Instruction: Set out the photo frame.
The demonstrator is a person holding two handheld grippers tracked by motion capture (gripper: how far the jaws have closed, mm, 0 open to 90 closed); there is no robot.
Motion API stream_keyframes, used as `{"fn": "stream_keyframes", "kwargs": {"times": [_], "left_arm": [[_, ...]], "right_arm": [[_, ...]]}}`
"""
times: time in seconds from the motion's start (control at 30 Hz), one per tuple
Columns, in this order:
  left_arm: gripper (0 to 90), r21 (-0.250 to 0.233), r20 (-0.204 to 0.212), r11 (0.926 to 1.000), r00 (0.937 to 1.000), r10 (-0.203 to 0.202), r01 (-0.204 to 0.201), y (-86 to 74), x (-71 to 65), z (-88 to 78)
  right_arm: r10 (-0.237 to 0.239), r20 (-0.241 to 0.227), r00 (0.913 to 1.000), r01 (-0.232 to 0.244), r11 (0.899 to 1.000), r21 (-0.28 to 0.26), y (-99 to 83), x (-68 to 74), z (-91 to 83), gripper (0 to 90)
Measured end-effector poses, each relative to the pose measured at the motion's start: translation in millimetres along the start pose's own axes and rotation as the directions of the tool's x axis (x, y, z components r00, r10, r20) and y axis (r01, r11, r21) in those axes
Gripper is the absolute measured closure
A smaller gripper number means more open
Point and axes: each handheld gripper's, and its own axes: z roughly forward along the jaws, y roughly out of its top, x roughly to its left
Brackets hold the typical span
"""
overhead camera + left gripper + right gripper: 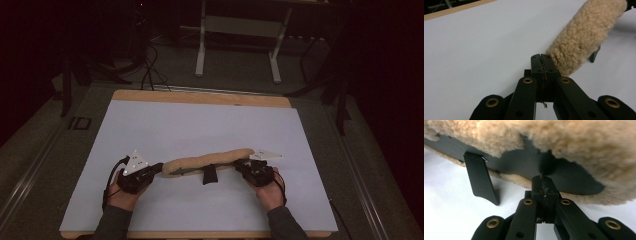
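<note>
Fleecy tan sheepskin covers a long padded sleeve [207, 161] that lies across the near middle of the white table [200, 125], stretched between the two grippers. The left gripper [541, 62] has its jaws pressed together on the sleeve's left end. The right gripper [543, 185] is likewise clamped, pinching the black backing at the right end. A short black strap [480, 177] hangs from the sleeve's underside. No writing or label can be read.
</note>
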Motion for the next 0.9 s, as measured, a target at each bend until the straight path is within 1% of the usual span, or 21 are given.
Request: {"fn": "stream_keyframes", "kwargs": {"times": [0.17, 0.3, 0.43, 0.53, 0.9], "left_arm": [[90.0, 0.001, 0.006, 1.0, 0.9999, 0.009, -0.009, -0.6, -5.6, -0.8], [90.0, 0.001, 0.014, 0.9997, 0.9996, 0.024, -0.024, -1.0, -11.0, -1.3], [90.0, 0.0, 0.018, 0.9996, 0.9994, 0.029, -0.029, -1.5, -15.2, -1.8], [90.0, 0.001, 0.02, 0.9994, 0.9992, 0.034, -0.034, -1.9, -17.7, -2.5], [90.0, 0.001, 0.04, 0.9985, 0.9977, 0.055, -0.055, -2.7, -26.2, -3.9]], "right_arm": [[0.003, 0.01, 0.9999, -0.003, 1.0, 0.007, 1.8, -0.7, 2.3, 90.0], [0.009, 0.025, 0.9997, -0.009, 1.0, 0.008, 3.6, -3.0, 2.5, 89.9], [0.016, 0.026, 0.9995, -0.016, 1.0, 0.006, 6.4, -4.3, 1.2, 89.9], [0.01, 0.026, 0.9996, -0.01, 1.0, 0.008, 8.4, -4.1, 1.4, 90.0], [0.012, 0.028, 0.9995, -0.013, 1.0, 0.016, 14.2, -3.4, 4.6, 89.9]]}}
